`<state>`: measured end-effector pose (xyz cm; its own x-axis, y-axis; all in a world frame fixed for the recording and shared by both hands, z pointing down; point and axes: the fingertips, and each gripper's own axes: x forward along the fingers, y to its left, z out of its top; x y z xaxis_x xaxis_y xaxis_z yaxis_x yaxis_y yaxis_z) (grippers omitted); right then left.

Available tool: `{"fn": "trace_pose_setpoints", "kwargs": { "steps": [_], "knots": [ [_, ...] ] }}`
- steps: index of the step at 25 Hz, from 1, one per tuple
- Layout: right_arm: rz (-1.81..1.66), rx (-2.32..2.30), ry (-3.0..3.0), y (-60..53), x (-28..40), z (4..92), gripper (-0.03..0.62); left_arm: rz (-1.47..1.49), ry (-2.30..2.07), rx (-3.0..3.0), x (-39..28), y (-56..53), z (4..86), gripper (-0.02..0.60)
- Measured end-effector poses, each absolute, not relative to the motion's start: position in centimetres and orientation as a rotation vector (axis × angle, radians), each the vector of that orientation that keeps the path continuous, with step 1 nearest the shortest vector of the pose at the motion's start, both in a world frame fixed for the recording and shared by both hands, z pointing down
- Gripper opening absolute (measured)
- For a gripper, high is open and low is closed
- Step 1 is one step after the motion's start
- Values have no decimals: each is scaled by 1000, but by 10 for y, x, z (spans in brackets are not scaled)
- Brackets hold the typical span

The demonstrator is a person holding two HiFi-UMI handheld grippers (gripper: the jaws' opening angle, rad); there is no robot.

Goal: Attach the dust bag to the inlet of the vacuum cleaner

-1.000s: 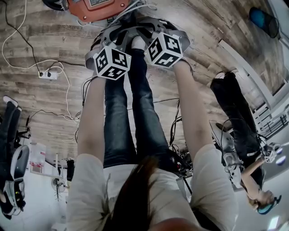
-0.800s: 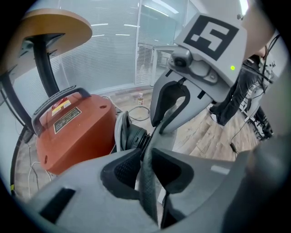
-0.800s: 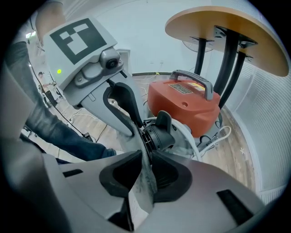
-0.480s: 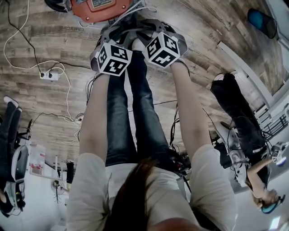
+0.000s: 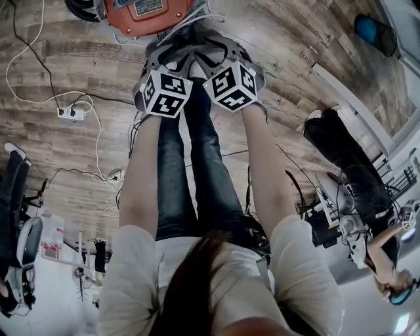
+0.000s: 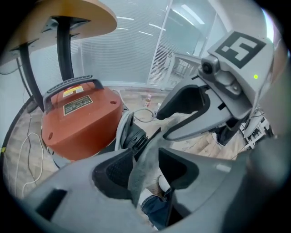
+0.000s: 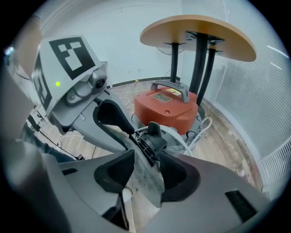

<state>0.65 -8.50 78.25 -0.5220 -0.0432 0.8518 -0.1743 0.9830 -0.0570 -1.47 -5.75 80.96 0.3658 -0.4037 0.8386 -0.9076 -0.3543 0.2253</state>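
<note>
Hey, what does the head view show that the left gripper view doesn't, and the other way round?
Head view only: the power strip, the person's jeans and a second person at the right. Left gripper view only: the round tabletop, the grey dust bag and the black inlet. Both: the orange vacuum cleaner and the wooden floor.

In the head view we lose the far part of the vacuum cleaner (image 5: 141, 14) past the top edge. The left claw (image 5: 169, 59) and right claw (image 5: 223, 56) show us only their backs there. Their jaws have just been opening, with the dust bag (image 6: 142, 167) between them. The bag covers part of the inlet (image 6: 135, 138), and its lower end vanishes behind the claws. The label (image 6: 77, 103) is too small to read.
</note>
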Motion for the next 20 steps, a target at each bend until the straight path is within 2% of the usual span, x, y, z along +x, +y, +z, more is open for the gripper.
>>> {"fn": "trace_pose_setpoints", "kwargs": {
  "steps": [3,8,10,11,20],
  "knots": [
    [235,265,-2159,-90,7,767,144,861,-1197,1906,-19,-59,793,176],
    [339,463,-2201,-101,11,745,92,776,-1313,1914,-28,-64,762,73],
    [352,506,-2216,-102,11,737,51,770,-1359,1927,-31,-67,752,35],
    [348,516,-2222,-101,11,731,10,765,-1381,1930,-32,-68,746,25],
    [412,657,-2296,-110,10,674,3,693,-1504,1934,-39,-89,694,17]
  ]
}}
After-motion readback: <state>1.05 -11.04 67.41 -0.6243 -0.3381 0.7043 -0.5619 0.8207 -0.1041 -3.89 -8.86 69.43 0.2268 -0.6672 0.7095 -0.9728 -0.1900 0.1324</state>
